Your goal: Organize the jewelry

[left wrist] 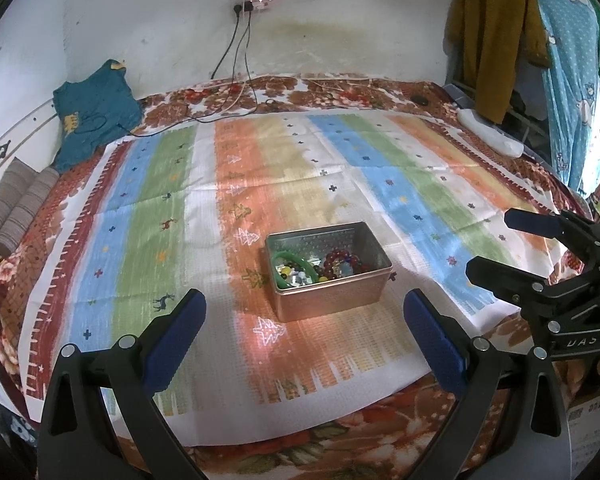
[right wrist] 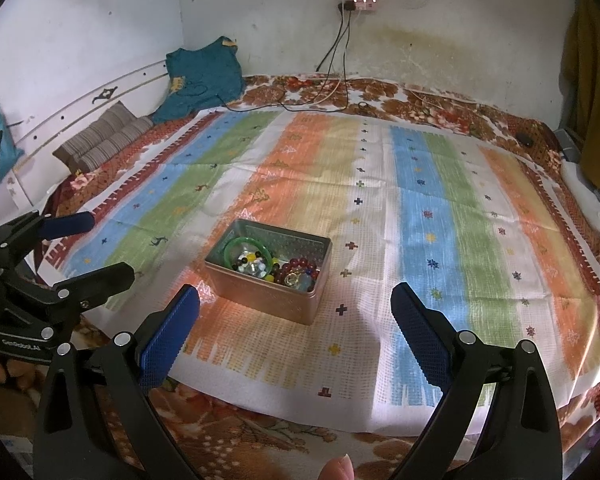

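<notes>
Metal, rectangular and open-topped, a small tin box [left wrist: 328, 270] sat on a striped cloth of blue, green, orange and white bands [left wrist: 379, 176] spread over a bed with a brown floral cover [left wrist: 284, 92]. Inside the tin lay the jewelry: a translucent green bangle [left wrist: 296, 266] leaned toward the box's left end, a strand of dark red round beads [left wrist: 345, 262] filled the right end, and a heap of small mixed-colour beads [right wrist: 254, 266] rested between them, partly ringed by the bangle in the right wrist view.

The left hand-held gripper [left wrist: 303, 320] hovered just short of the box with its blue-padded fingers [left wrist: 180, 332] spread wide and nothing between them. The right hand-held gripper [right wrist: 296, 320] was likewise released, jaws wide apart and empty, near the box's front corner without touching it. Each gripper appeared at the edge of the other's view, off to the side of the tin.

A fingertip [right wrist: 337, 468] showed at the lower edge of the right wrist view.

Farther back, a teal garment [left wrist: 94, 114] lay crumpled at the bed's far left corner beside a brown striped pillow [left wrist: 14, 208]. Black cables [left wrist: 236, 48] ran down the stained white wall from a power strip [left wrist: 252, 2] onto the bed. A mustard-brown garment [left wrist: 495, 36] hung at the right.
</notes>
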A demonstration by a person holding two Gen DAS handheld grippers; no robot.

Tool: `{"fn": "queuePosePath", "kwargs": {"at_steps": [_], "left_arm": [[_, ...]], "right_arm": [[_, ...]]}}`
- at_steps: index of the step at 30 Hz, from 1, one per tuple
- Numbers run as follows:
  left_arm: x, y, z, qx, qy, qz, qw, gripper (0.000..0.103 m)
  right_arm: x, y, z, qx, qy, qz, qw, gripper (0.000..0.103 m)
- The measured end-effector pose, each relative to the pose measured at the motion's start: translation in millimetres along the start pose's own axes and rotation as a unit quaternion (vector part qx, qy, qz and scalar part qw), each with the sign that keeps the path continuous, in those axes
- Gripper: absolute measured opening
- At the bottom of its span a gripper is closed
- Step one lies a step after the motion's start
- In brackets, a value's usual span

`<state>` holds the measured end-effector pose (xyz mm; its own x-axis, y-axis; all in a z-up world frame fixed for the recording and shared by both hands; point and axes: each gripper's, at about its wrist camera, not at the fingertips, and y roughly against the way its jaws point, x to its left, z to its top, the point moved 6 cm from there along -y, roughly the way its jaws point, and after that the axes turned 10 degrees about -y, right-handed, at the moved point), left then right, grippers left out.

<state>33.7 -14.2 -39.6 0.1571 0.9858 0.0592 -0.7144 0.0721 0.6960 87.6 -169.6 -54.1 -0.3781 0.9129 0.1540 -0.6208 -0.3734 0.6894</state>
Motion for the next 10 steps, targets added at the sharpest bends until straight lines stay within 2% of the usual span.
{"fn": "queuePosePath", "kwargs": {"at_steps": [10], "left_arm": [[0.1, 1.5, 0.8, -0.005, -0.004, 0.001, 1.0, 0.097]], "right_arm": [[0.5, 0.0, -0.1, 0.0, 0.0, -0.001, 1.0, 0.097]]}}
